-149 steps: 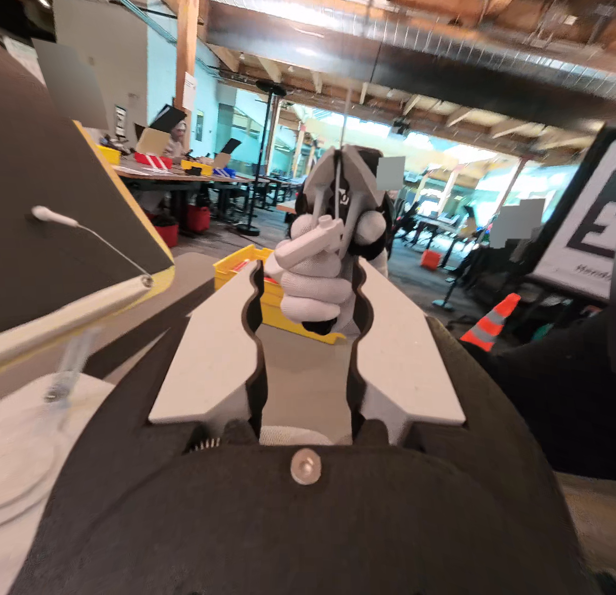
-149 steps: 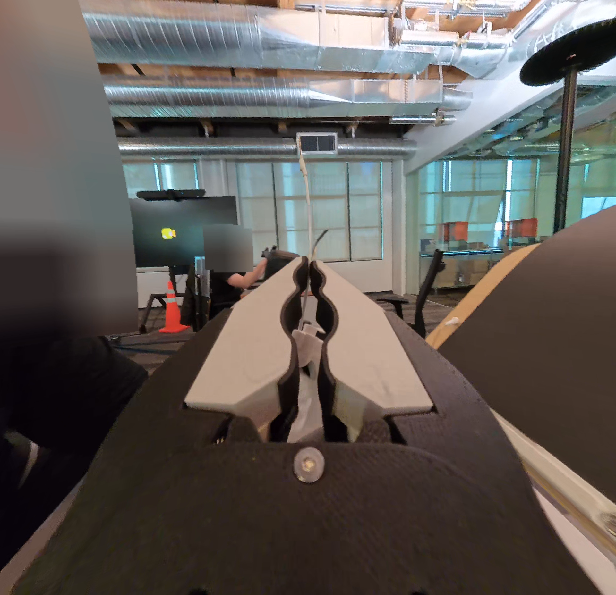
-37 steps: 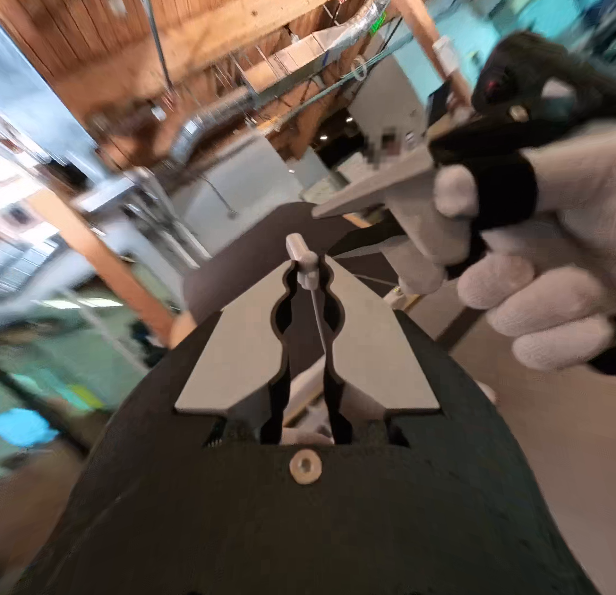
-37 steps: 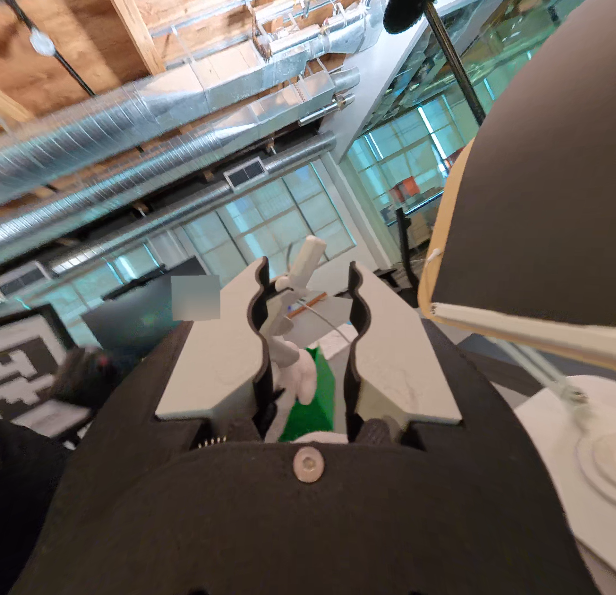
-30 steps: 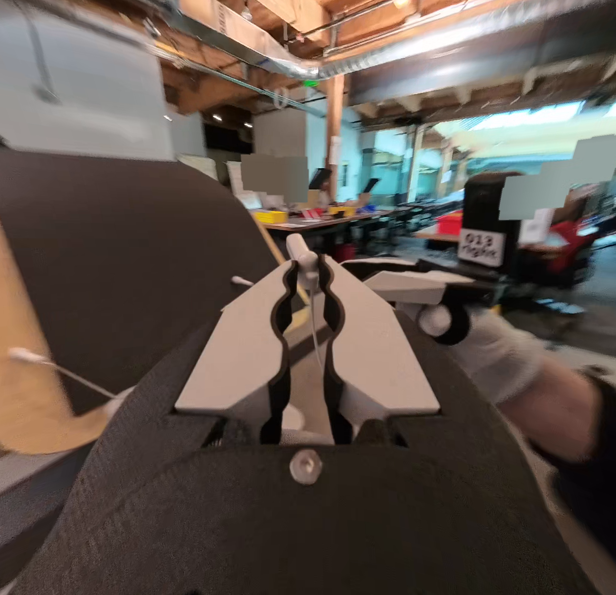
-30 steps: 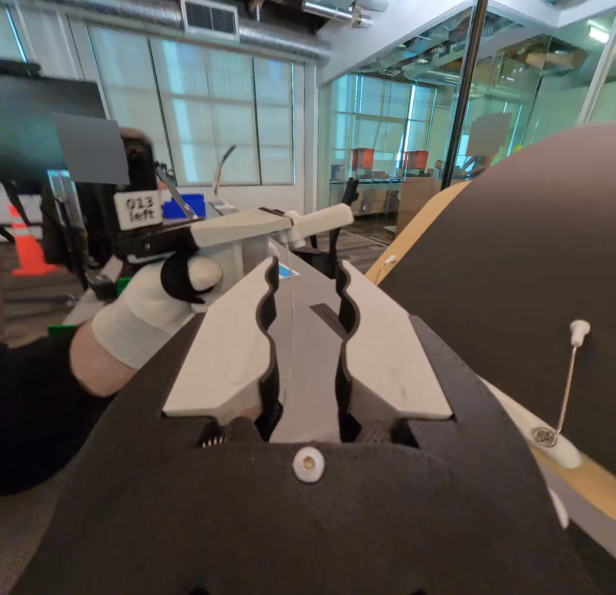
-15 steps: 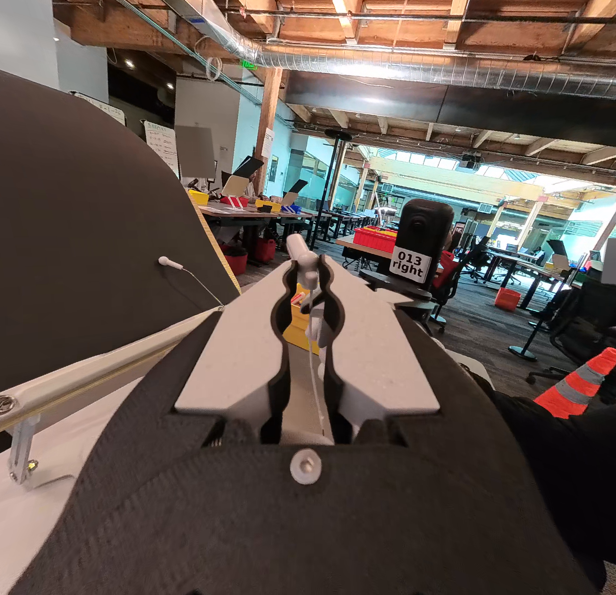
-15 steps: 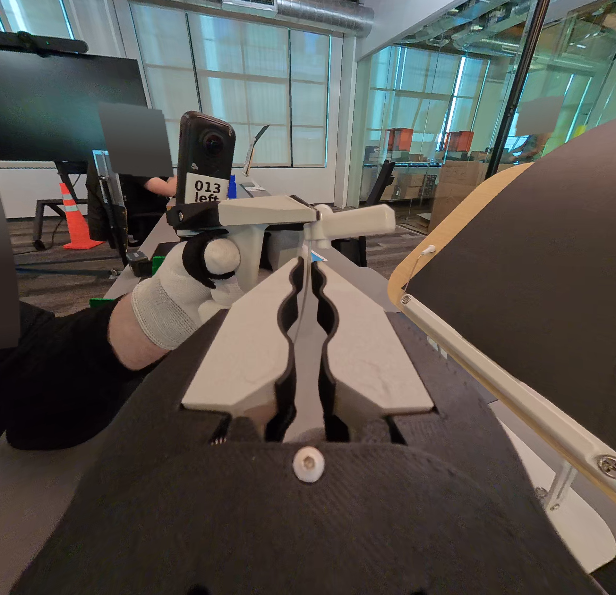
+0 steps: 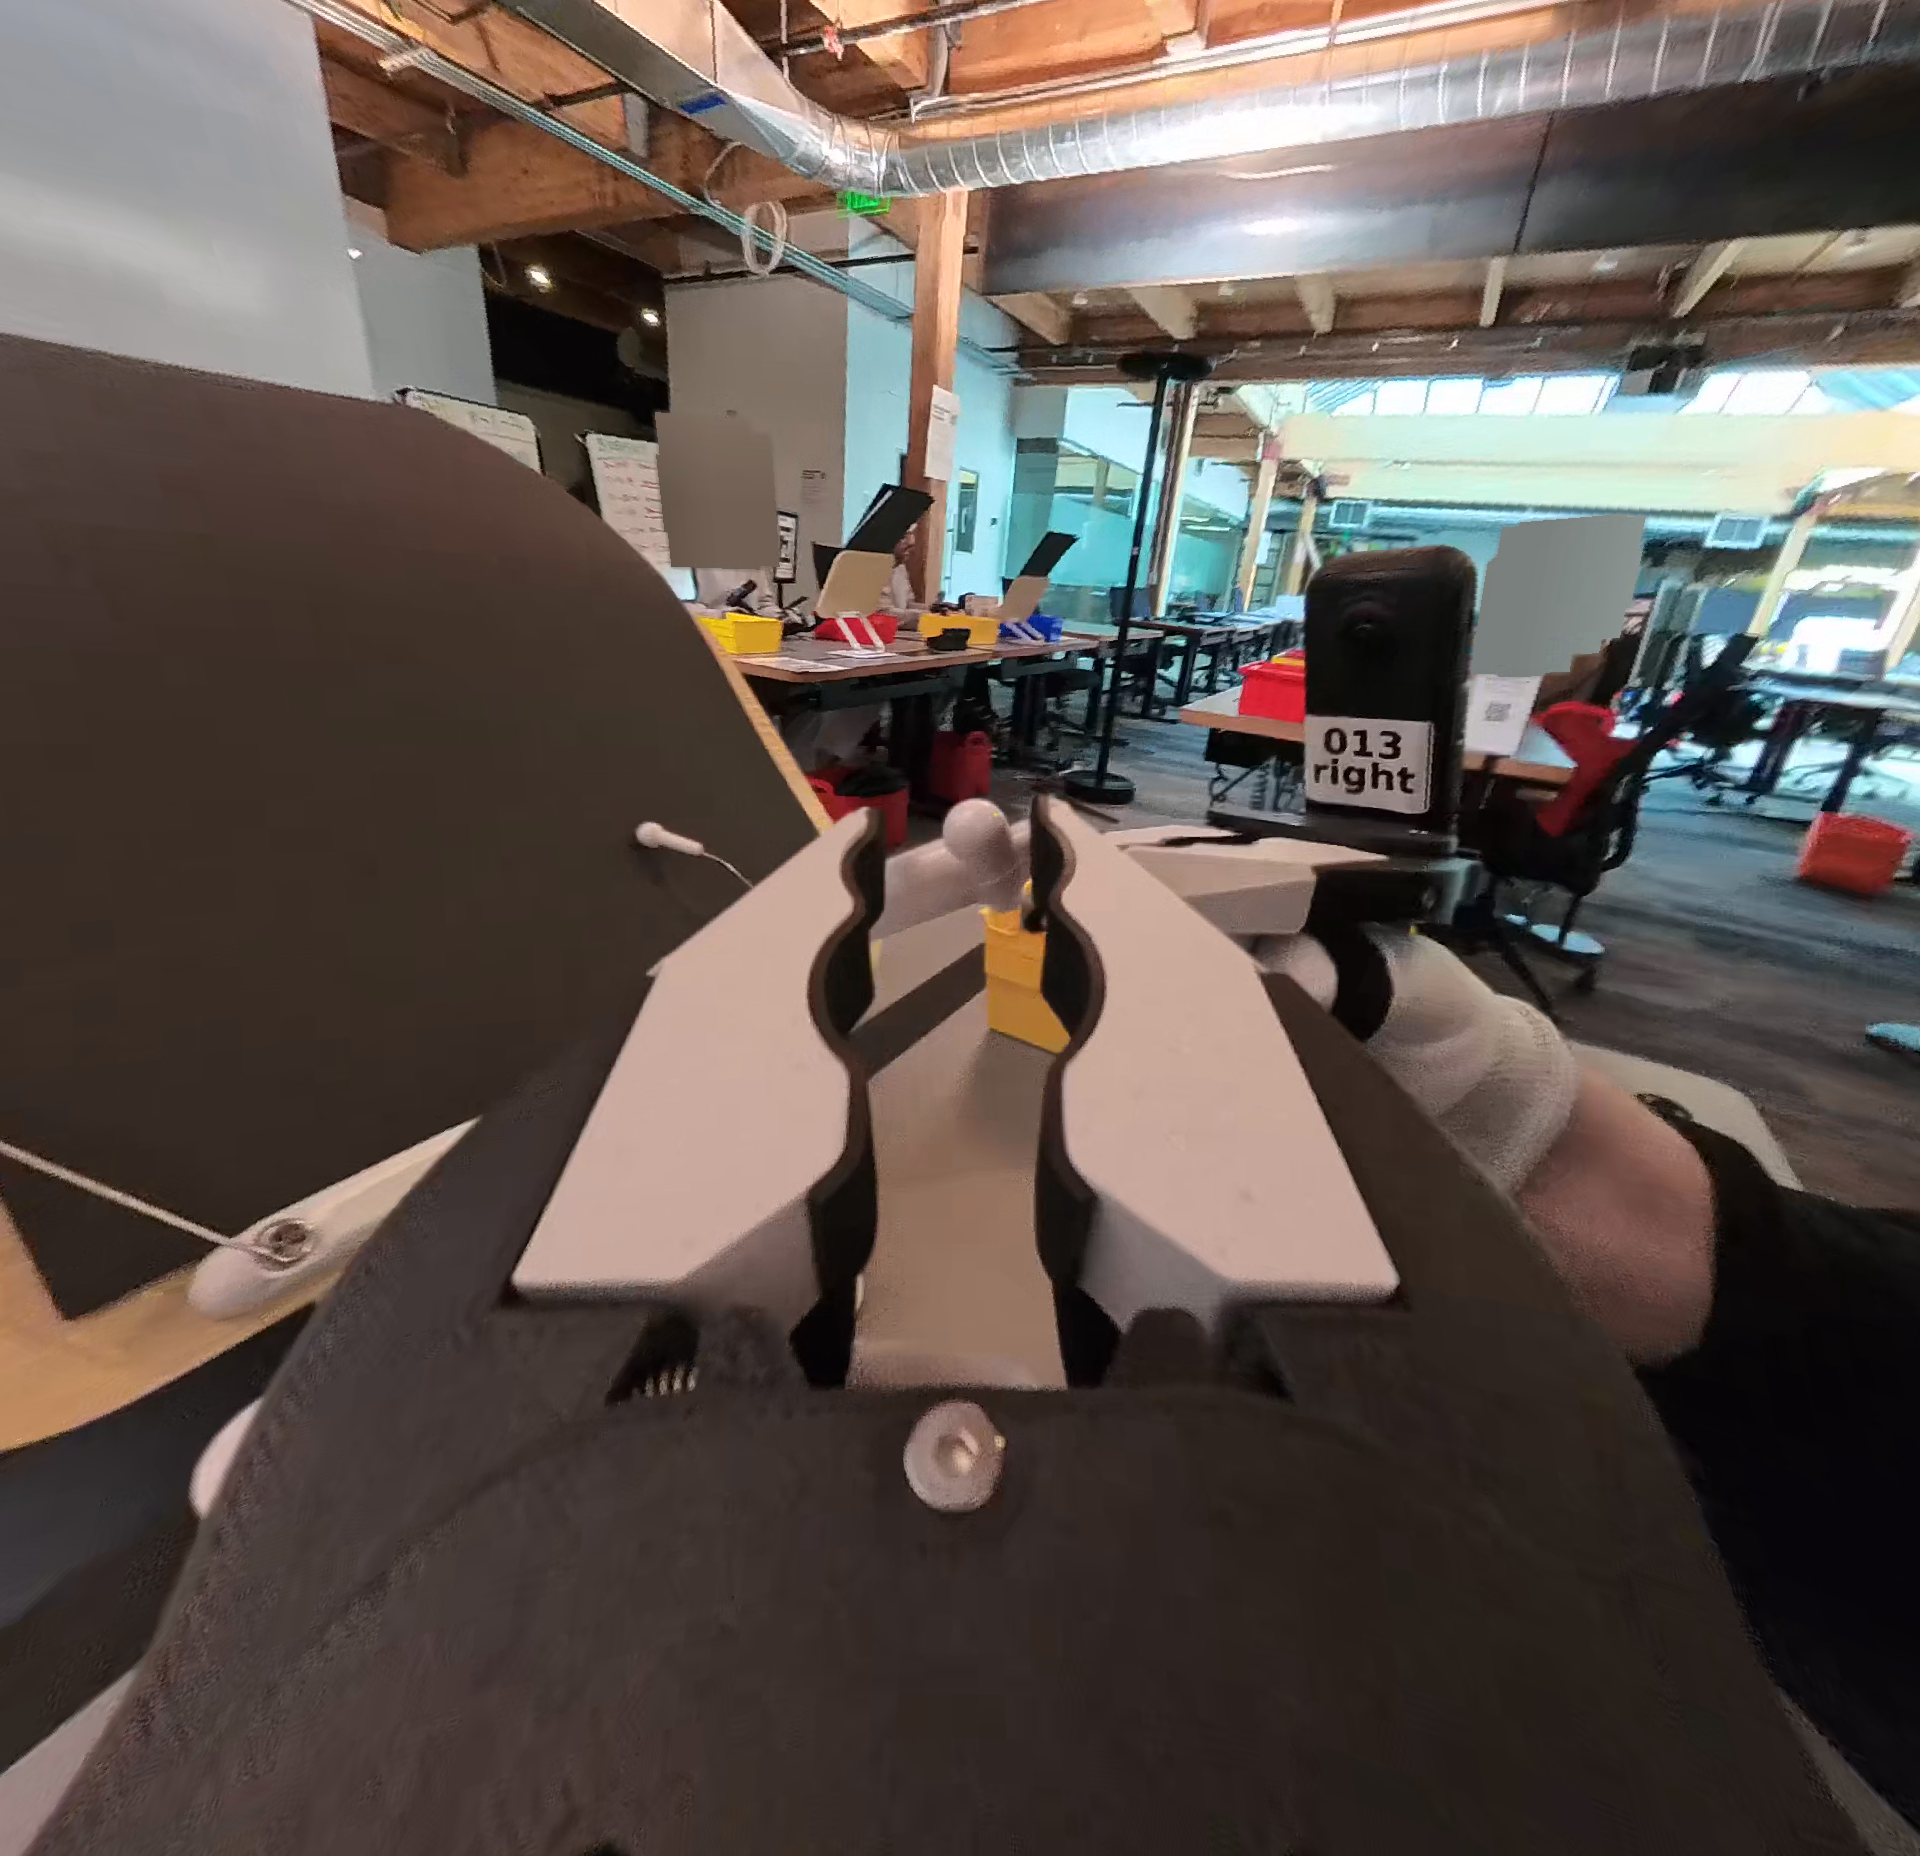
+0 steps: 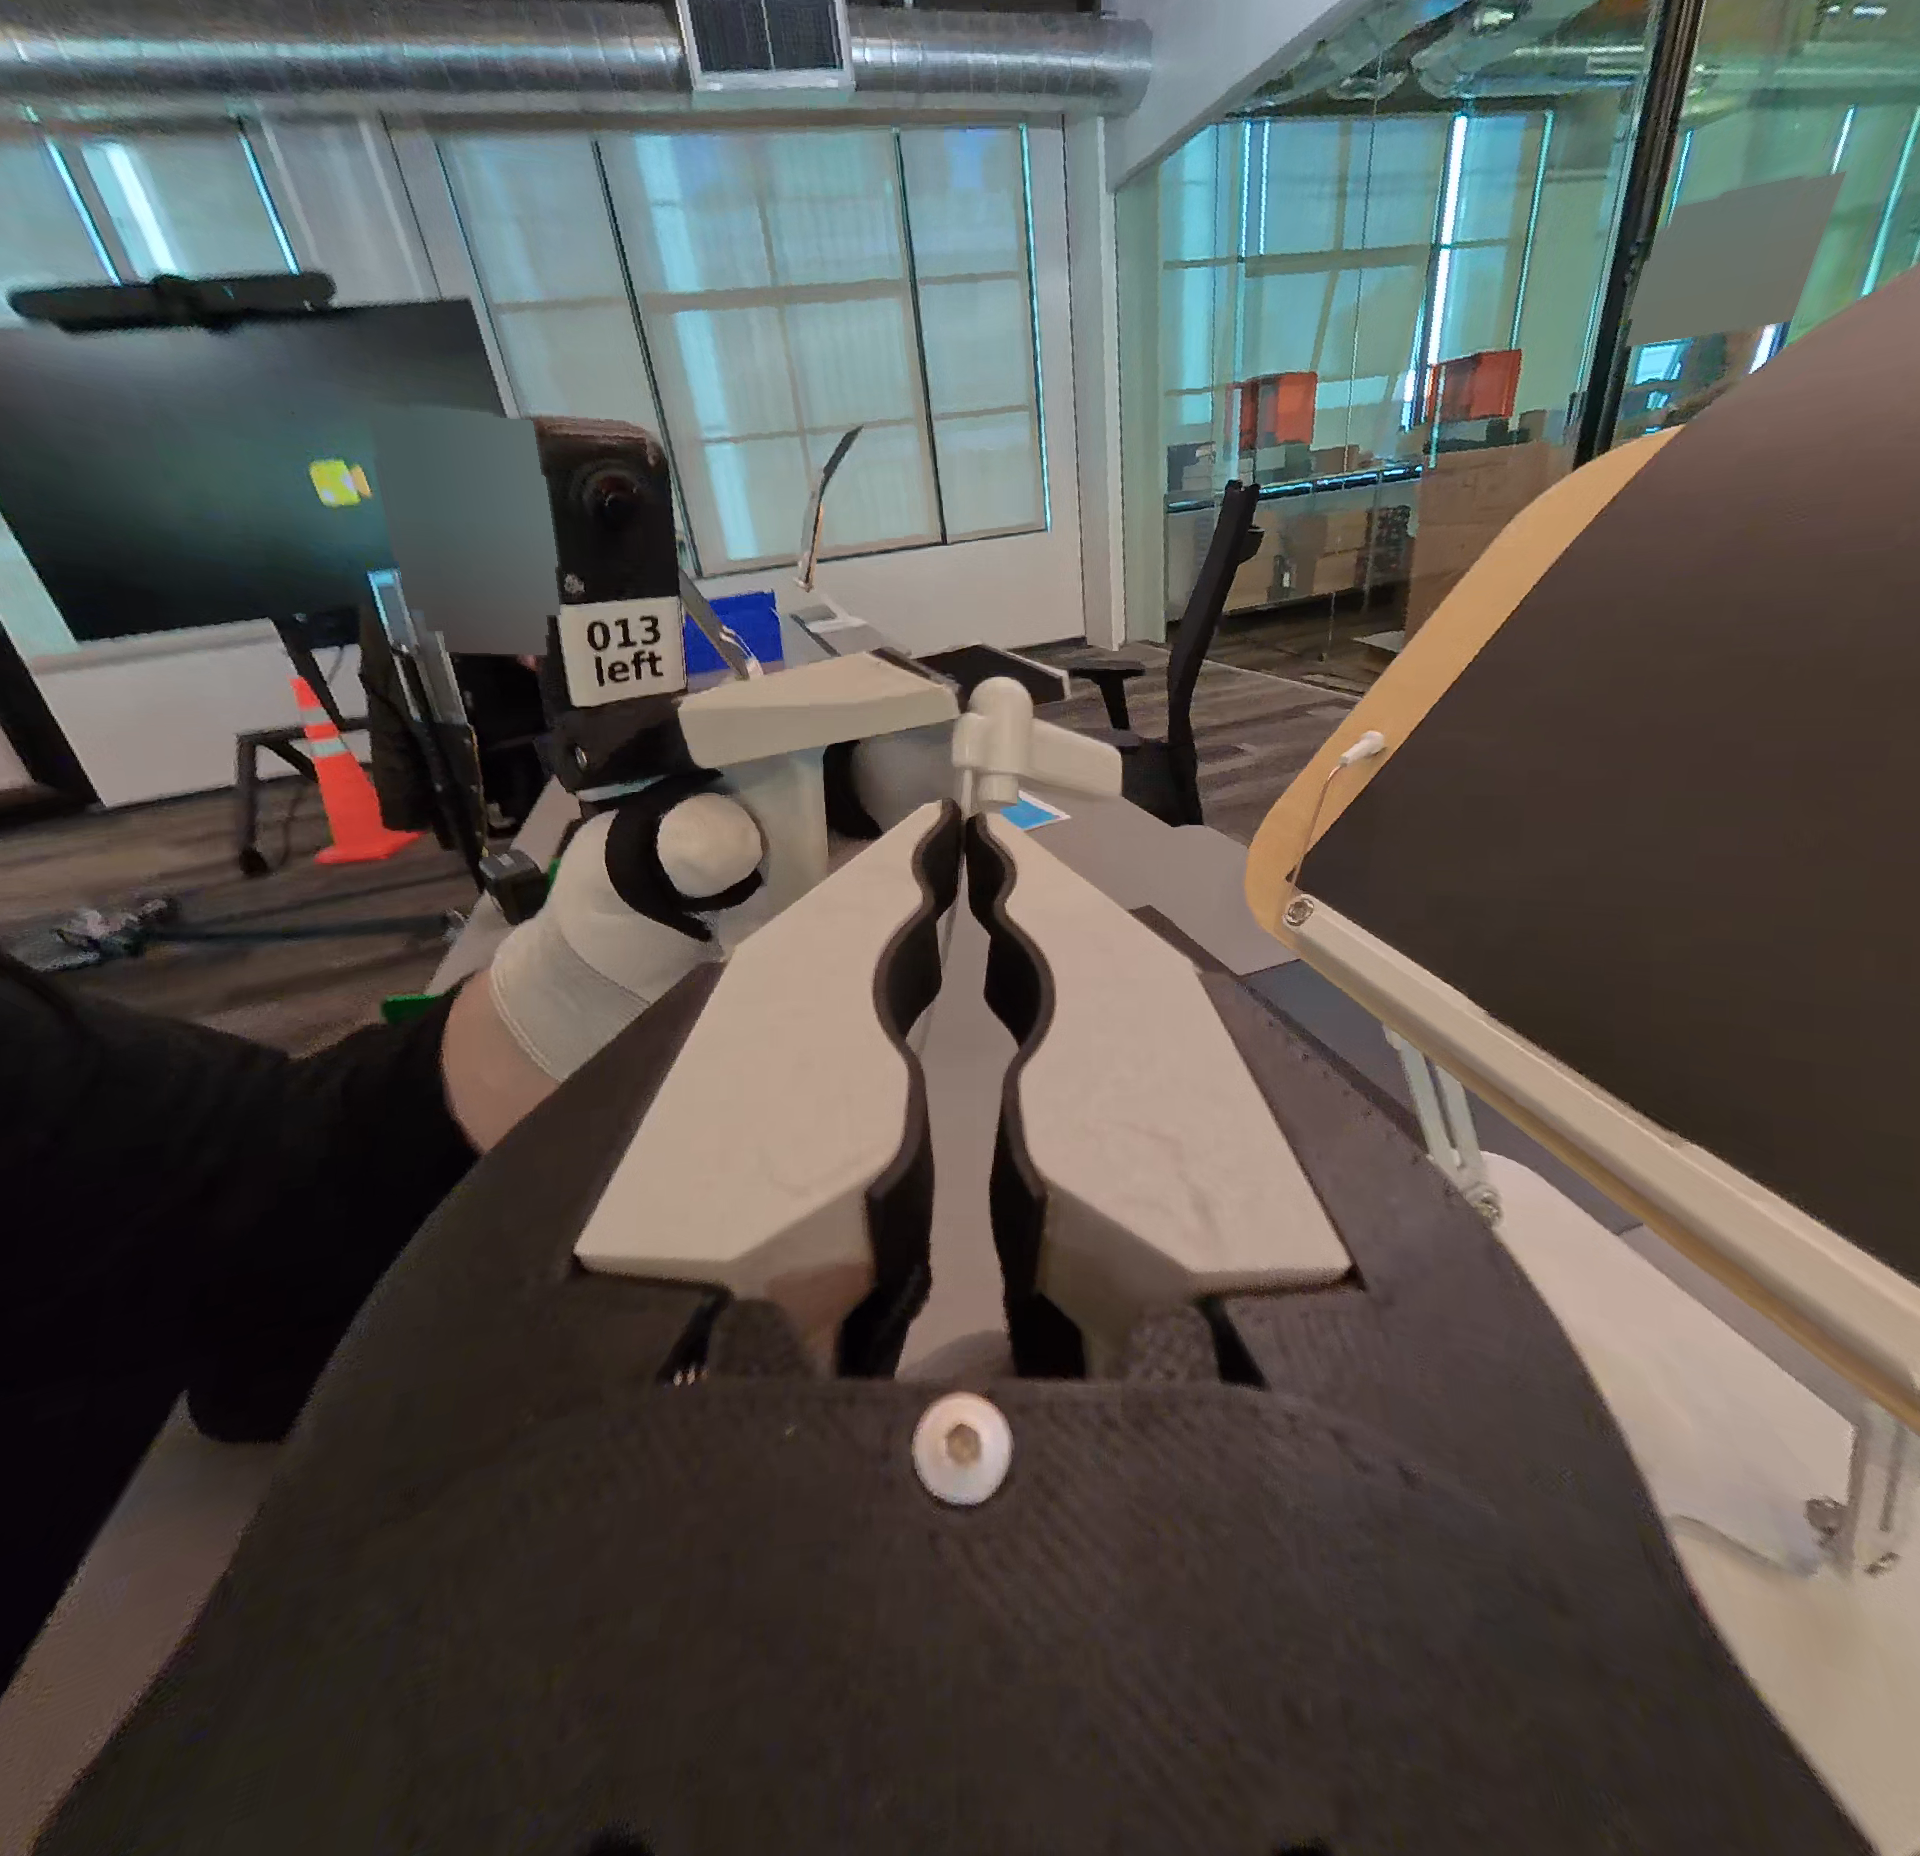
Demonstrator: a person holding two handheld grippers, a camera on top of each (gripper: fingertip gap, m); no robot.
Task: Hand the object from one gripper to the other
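Holding the object (image 10: 995,741), a small white plastic piece with a thin wire stem, the right gripper (image 10: 964,832) has its 2 fingers pressed together on the stem at the tips, center of the right wrist frame. The white head sticks up just above those tips, with a short arm pointing to the right.

In the left wrist frame, the left gripper (image 9: 954,838) sits with its fingers apart, a clear gap between them. The object (image 9: 975,850) shows at the top of that gap, its rounded white head between the 2 tips; contact with either tip cannot be told.

The 2 grippers meet nearly at right angles. The left one comes in from the left of the right wrist frame, held by a white-gloved hand (image 10: 613,923). A gloved hand (image 9: 1455,1058) holds the right one at the right of the left wrist frame.

A dark curved board with a tan edge (image 9: 312,767) fills the left of the left wrist frame. An orange cone (image 10: 343,778) stands at far left of the right wrist frame.
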